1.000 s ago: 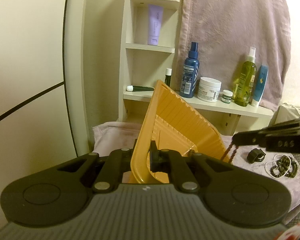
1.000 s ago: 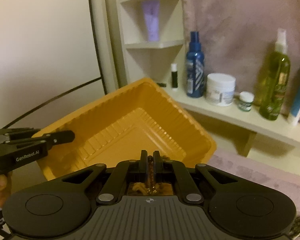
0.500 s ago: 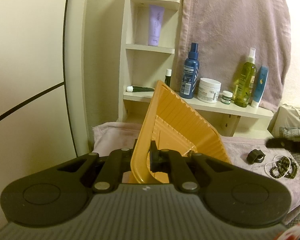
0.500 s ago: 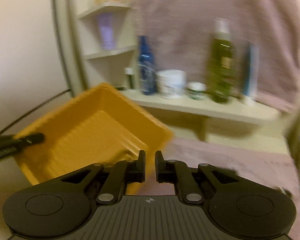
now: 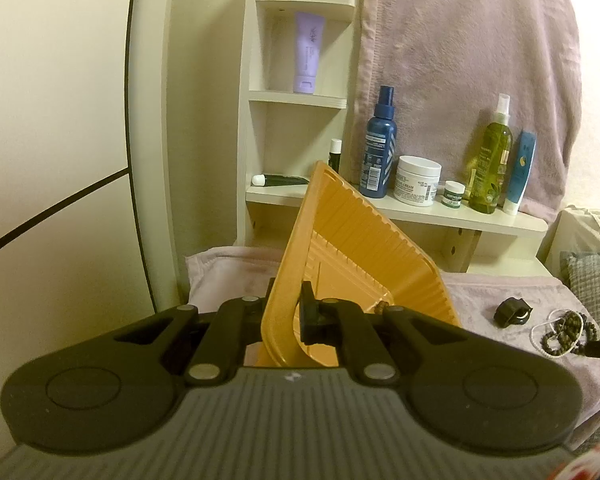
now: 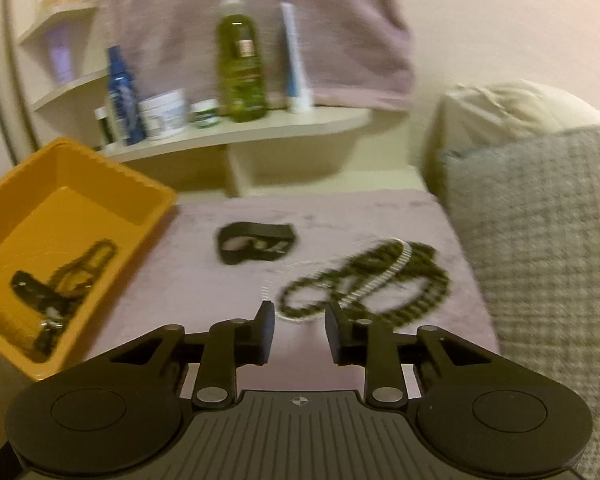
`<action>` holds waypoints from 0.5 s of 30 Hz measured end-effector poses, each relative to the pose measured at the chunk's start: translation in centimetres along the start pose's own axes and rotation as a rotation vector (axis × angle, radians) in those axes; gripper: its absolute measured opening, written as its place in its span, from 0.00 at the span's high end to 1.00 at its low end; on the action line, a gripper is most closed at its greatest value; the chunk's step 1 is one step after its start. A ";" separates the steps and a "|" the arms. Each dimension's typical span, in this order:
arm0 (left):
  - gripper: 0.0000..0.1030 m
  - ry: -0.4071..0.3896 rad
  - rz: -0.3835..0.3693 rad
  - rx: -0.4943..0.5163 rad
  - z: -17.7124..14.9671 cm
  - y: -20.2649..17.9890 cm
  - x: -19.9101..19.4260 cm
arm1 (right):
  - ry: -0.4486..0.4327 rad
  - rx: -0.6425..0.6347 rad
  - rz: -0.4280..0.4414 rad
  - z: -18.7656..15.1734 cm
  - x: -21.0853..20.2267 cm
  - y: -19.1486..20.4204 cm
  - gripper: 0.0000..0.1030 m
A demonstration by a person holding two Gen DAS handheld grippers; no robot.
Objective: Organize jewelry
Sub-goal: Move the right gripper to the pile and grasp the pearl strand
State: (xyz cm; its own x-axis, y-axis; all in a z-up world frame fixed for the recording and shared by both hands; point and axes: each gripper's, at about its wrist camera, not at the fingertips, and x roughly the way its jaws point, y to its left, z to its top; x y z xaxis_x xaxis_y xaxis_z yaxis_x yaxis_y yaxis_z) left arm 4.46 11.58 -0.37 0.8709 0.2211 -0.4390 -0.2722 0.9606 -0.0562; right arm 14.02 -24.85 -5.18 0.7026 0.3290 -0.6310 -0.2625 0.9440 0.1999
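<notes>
A tangle of dark bead strings (image 6: 384, 284) with one white strand lies on the mauve cloth (image 6: 228, 284), to the right of the orange tray (image 6: 148, 204). A black band (image 6: 256, 242) rests on the cloth between the tray and the beads, apart from both. Inside the tray lie more dark pieces (image 6: 60, 280), blurred, at least one a beaded loop.

The right gripper (image 6: 300, 330) hangs over the cloth just in front of the beads; its jaws have just been opening and stand apart with nothing between them. The left gripper (image 5: 286, 312) is clamped on the tray's near wall, holding the tray tilted up on edge.

Behind the tray, a pale shelf (image 5: 420, 216) carries a blue spray bottle (image 5: 378, 144), a white jar (image 5: 418, 180) and a green bottle (image 5: 492, 164), with a mauve towel (image 5: 460, 60) hanging above. A grey checked cushion (image 6: 548, 240) sits right of the beads.
</notes>
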 end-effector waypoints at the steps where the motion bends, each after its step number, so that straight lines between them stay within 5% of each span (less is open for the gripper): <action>1: 0.93 0.000 0.001 0.001 0.0 0.0 -0.1 | 0.002 0.013 -0.010 0.0 0.1 -0.4 0.72; 15: 0.93 0.000 0.005 0.018 0.3 -0.4 -0.2 | -0.036 0.159 -0.053 1.7 2.2 -3.9 0.72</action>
State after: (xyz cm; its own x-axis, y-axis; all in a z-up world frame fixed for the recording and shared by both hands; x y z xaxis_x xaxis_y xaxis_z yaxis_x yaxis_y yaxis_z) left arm 4.53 11.25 -0.02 0.8696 0.2264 -0.4389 -0.2696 0.9622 -0.0378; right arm 17.69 -27.81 -6.08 0.7369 0.2766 -0.6168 -0.1182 0.9511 0.2853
